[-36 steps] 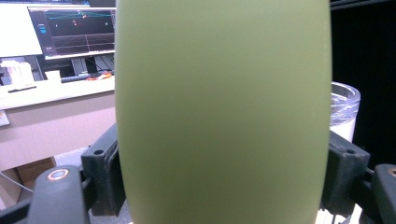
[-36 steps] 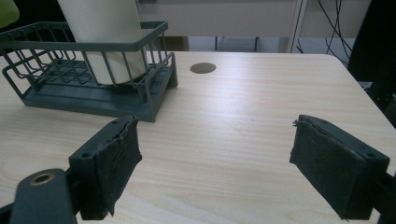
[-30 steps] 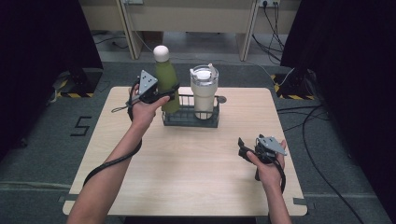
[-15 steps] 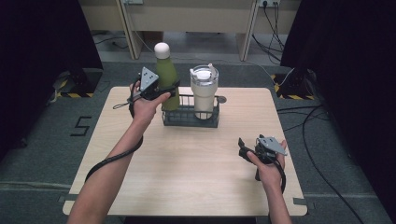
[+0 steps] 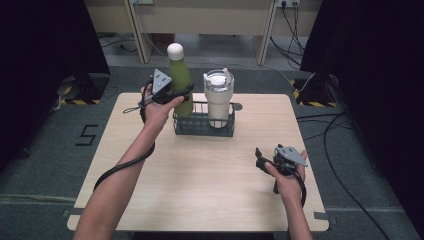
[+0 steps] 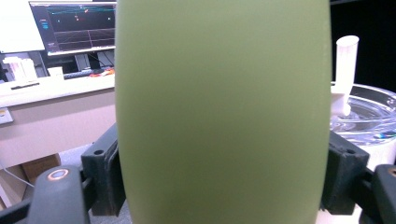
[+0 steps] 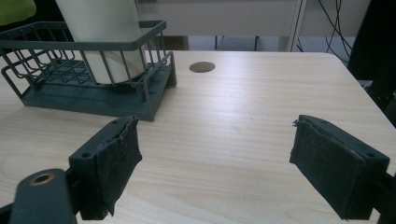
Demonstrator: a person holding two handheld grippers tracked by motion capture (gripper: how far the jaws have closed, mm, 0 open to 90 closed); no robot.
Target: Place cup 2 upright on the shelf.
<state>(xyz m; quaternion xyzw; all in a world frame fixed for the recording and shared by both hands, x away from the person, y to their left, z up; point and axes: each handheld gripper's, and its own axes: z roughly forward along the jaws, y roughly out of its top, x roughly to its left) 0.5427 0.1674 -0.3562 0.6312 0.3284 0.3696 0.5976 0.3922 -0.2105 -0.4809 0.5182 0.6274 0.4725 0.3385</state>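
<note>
High view: the left gripper (image 5: 176, 95), clamped on the green bottle (image 5: 180, 80), has raised it slightly above the rack (image 5: 204, 125) beside the tumbler (image 5: 218, 97), so removal looks underway. Left gripper view: bottle between the jaws. Right gripper view: right gripper (image 7: 217, 163) gapes idle over the table (image 7: 243, 107).

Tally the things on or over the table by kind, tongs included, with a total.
Bottles: 1, the green bottle, clamped in the left tongs
Tumblers: 1, the cream tumbler, standing in the rack
Wire racks: 1, the dark rack
Tongs: 2, left and right tongs
Total: 5
</note>
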